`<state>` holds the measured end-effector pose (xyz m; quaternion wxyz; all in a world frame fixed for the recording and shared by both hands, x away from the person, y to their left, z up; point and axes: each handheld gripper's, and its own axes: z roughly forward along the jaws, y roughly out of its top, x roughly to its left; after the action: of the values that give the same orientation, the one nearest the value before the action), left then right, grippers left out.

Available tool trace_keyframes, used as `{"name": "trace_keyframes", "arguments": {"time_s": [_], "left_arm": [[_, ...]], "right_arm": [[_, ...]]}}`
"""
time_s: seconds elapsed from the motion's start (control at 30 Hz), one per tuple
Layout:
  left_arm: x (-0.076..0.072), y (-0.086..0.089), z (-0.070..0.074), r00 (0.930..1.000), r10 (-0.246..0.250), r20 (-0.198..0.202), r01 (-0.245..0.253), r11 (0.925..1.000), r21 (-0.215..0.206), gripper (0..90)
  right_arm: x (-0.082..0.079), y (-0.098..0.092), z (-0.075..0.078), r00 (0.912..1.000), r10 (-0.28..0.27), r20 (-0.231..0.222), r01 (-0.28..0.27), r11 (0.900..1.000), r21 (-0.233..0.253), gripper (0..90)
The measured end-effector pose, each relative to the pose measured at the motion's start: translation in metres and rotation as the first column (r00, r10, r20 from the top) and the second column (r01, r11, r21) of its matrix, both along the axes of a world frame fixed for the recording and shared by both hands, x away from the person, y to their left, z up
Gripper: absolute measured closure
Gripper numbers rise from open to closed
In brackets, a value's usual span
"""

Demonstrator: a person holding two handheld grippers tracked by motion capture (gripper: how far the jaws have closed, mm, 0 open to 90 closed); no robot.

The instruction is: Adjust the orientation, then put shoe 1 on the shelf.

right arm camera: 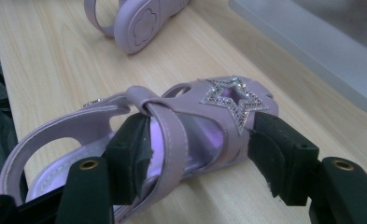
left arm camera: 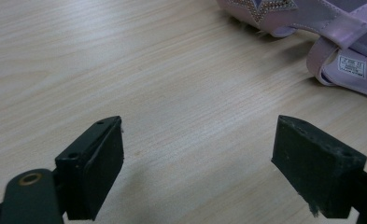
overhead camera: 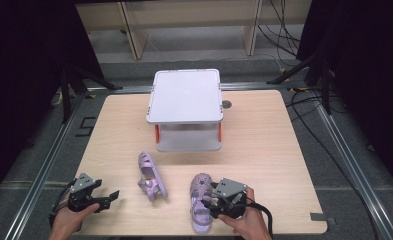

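Near right of the tabletop: a lilac child's sandal with a rhinestone star on the toe strap, upright on its sole, long axis near-to-far, toe toward the far edge. Right gripper fingers straddle its midsection, one inside the straps, one outside, pressing the sidewall. Left gripper fingers spread wide over bare wood, near left; a second sandal lies tipped on its side between them.

Two lilac sandals on table
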<state>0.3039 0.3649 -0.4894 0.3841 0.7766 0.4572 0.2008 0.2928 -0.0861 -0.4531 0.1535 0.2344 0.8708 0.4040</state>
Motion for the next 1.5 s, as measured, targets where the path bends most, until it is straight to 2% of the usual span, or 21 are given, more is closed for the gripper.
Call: {"name": "trace_keyframes", "arguments": {"time_s": [0.07, 0.13, 0.23, 0.27, 0.37, 0.4, 0.5, 0.7, 0.73, 0.77, 0.8, 0.87, 0.9, 0.93, 1.17, 1.27, 1.3, 1.33, 1.37, 1.4, 1.5], "left_arm": [[0.0, 0.0, 0.0, 1.0, -0.005, 0.003, 0.005, 1.0, -0.006, 16.0], [-0.001, 0.001, 0.001, 1.0, 0.002, 0.002, -0.002, 0.9999, 0.016, 16.0], [-0.001, 0.001, 0.001, 0.9998, 0.011, 0.014, -0.011, 0.9999, -0.013, 16.0], [0.0, 0.002, 0.001, 0.9999, 0.002, 0.012, -0.002, 1.0, 0.008, 16.0], [0.0, 0.0, 0.002, 0.9999, 0.015, 0.006, -0.015, 0.9997, -0.018, 16.0], [0.001, 0.001, 0.003, 0.9999, 0.0, 0.012, 0.0, 1.0, 0.007, 16.0], [0.0, -0.001, 0.003, 0.9998, 0.019, 0.01, -0.019, 0.9995, -0.023, 16.0], [0.001, -0.002, 0.002, 0.9998, 0.02, -0.005, -0.02, 0.9996, -0.018, 16.0], [0.002, -0.001, 0.002, 1.0, 0.01, -0.003, -0.01, 1.0, 0.001, 16.0], [0.002, -0.002, 0.001, 0.9999, 0.015, 0.002, -0.015, 0.9997, -0.021, 16.0], [0.002, -0.001, 0.002, 0.9998, 0.021, -0.004, -0.021, 0.9997, -0.016, 16.0], [0.001, -0.002, 0.002, 0.9997, 0.024, 0.0, -0.024, 0.9993, -0.027, 16.0], [0.003, 0.0, 0.002, 0.9999, 0.009, 0.006, -0.009, 1.0, -0.002, 16.0], [0.002, -0.001, 0.001, 0.9997, 0.022, 0.004, -0.022, 0.9994, -0.027, 16.0], [0.002, -0.002, 0.001, 0.9998, 0.019, -0.002, -0.019, 0.9995, -0.025, 16.0], [0.001, -0.001, 0.001, 0.9997, 0.023, -0.002, -0.023, 0.9994, -0.026, 16.0], [0.002, 0.0, 0.002, 0.9999, 0.016, 0.001, -0.016, 0.9998, -0.008, 16.0], [0.005, 0.0, 0.002, 0.9994, -0.013, 0.032, 0.013, 0.9999, -0.011, 16.0], [0.003, 0.001, 0.003, 0.9998, -0.003, 0.019, 0.003, 1.0, 0.0, 16.0], [0.002, -0.001, 0.001, 0.9998, 0.019, 0.005, -0.018, 0.9995, -0.024, 16.0], [0.002, -0.002, 0.001, 0.9998, 0.022, -0.004, -0.022, 0.9994, -0.027, 16.0]], "right_arm": [[-0.002, 0.0, 0.0, 0.9997, 0.021, 0.01, -0.021, 1.0, -0.002, 39.8], [-0.004, 0.0, 0.0, 0.9995, 0.028, 0.011, -0.028, 1.0, -0.005, 39.8], [-0.009, 0.003, 0.001, 0.9985, 0.051, 0.02, -0.05, 0.999, -0.006, 40.3], [-0.01, 0.004, 0.002, 0.9979, 0.062, 0.02, -0.062, 0.998, -0.001, 41.9], [-0.009, 0.005, 0.002, 0.9969, 0.076, 0.023, -0.076, 0.997, -0.005, 45.3], [-0.009, 0.006, 0.002, 0.9969, 0.076, 0.019, -0.076, 0.997, -0.006, 46.2], [-0.007, 0.008, 0.001, 0.9958, 0.091, 0.008, -0.091, 0.996, -0.011, 48.6], [-0.008, 0.01, 0.0, 0.9924, 0.123, 0.012, -0.122, 0.992, -0.018, 53.1], [-0.008, 0.01, 0.001, 0.992, 0.125, 0.011, -0.125, 0.992, -0.019, 53.8], [-0.008, 0.011, 0.001, 0.9915, 0.129, 0.012, -0.129, 0.991, -0.02, 54.2], [-0.007, 0.011, 0.001, 0.991, 0.133, 0.013, -0.133, 0.991, -0.021, 54.9], [-0.007, 0.011, 0.001, 0.9906, 0.136, 0.016, -0.136, 0.99, -0.026, 55.9], [-0.006, 0.011, 0.001, 0.9902, 0.138, 0.017, -0.138, 0.99, -0.032, 56.4], [-0.006, 0.011, 0.001, 0.9902, 0.138, 0.017, -0.138, 0.99, -0.032, 56.4], [-0.003, 0.011, 0.0, 0.9918, 0.128, 0.006, -0.128, 0.991, -0.029, 58.7], [-0.003, 0.011, 0.0, 0.9917, 0.128, 0.015, -0.127, 0.991, -0.037, 64.7], [-0.002, 0.01, 0.0, 0.9923, 0.124, 0.008, -0.123, 0.992, -0.034, 66.4], [0.0, 0.009, 0.0, 0.9924, 0.122, 0.014, -0.121, 0.992, -0.039, 71.1], [0.0, 0.008, 0.0, 0.9933, 0.115, 0.011, -0.115, 0.993, -0.039, 72.6], [0.0, 0.008, 0.0, 0.9933, 0.115, 0.011, -0.115, 0.993, -0.039, 72.6], [0.002, 0.007, 0.0, 0.9937, 0.112, 0.01, -0.111, 0.993, -0.033, 75.7]]}}
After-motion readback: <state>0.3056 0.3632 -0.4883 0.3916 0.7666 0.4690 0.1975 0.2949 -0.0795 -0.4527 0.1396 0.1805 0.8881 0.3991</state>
